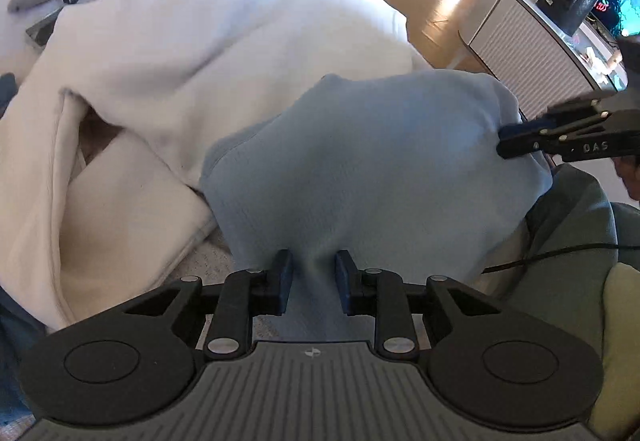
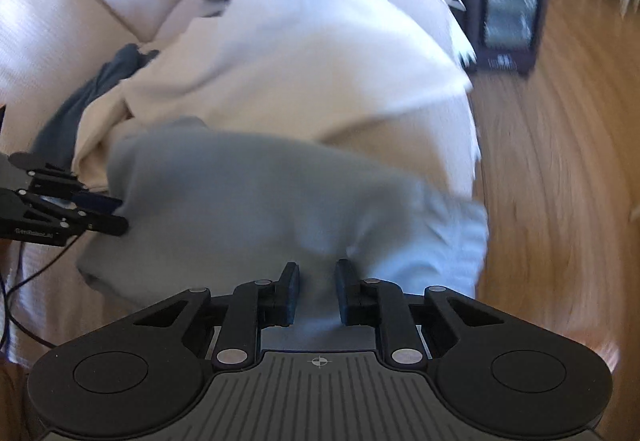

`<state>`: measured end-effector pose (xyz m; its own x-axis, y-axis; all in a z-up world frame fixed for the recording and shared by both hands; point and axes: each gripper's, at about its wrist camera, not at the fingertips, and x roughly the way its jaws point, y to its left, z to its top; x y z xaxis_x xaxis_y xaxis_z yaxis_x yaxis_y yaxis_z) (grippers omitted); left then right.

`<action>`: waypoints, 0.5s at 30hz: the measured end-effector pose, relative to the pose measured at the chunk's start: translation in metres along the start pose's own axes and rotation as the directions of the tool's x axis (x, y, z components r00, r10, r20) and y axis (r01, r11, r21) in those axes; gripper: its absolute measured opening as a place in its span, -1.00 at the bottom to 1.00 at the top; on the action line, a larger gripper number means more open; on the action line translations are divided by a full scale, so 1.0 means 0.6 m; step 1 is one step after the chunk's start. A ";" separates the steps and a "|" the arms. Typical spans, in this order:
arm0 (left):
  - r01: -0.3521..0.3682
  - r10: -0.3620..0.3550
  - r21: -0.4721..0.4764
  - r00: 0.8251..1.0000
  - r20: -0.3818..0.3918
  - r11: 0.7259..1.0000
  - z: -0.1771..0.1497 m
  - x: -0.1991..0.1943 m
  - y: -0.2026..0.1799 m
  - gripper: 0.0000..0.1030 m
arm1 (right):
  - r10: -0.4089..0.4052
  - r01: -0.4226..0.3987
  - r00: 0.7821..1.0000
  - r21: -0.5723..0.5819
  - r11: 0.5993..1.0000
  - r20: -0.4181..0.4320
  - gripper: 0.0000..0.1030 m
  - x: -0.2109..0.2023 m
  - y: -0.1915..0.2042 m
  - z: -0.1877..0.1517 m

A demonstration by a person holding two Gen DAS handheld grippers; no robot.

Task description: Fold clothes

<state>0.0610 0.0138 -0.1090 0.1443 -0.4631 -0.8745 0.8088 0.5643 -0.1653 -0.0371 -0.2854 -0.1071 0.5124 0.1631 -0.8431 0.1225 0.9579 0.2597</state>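
Observation:
A light blue garment (image 1: 372, 161) hangs stretched between my two grippers, over a sofa. My left gripper (image 1: 314, 269) is shut on one bunched edge of it. My right gripper (image 2: 318, 279) is shut on the opposite edge; in the left wrist view it (image 1: 505, 143) comes in from the right and pinches the cloth. In the right wrist view the garment (image 2: 248, 197) looks grey-blue and blurred, with the left gripper (image 2: 116, 215) at its left edge.
A large cream-white garment (image 1: 208, 41) lies heaped on the sofa behind the blue one. A dark blue cloth (image 2: 84, 101) lies at the left. Wooden floor (image 2: 552, 169), a dark heater (image 2: 504, 13) and a white cabinet (image 1: 532, 57) stand to the right.

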 end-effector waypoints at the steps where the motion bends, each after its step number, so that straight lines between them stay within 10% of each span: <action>1: -0.004 0.004 -0.001 1.000 0.004 1.000 -0.001 0.000 -0.002 -0.53 | 0.012 -0.012 1.000 0.030 0.999 -0.001 -0.65 0.001 -0.009 -0.008; 15: -0.132 0.139 -0.050 0.976 0.165 0.990 0.037 -0.119 0.017 0.02 | 0.015 -0.012 0.992 -0.020 1.000 0.128 -0.50 -0.059 0.028 0.019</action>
<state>0.0713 0.0374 -0.0381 0.3473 -0.4866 -0.8016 0.7532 0.6540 -0.0707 -0.0438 -0.2776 -0.0674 0.6186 0.1456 -0.7721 0.0994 0.9603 0.2607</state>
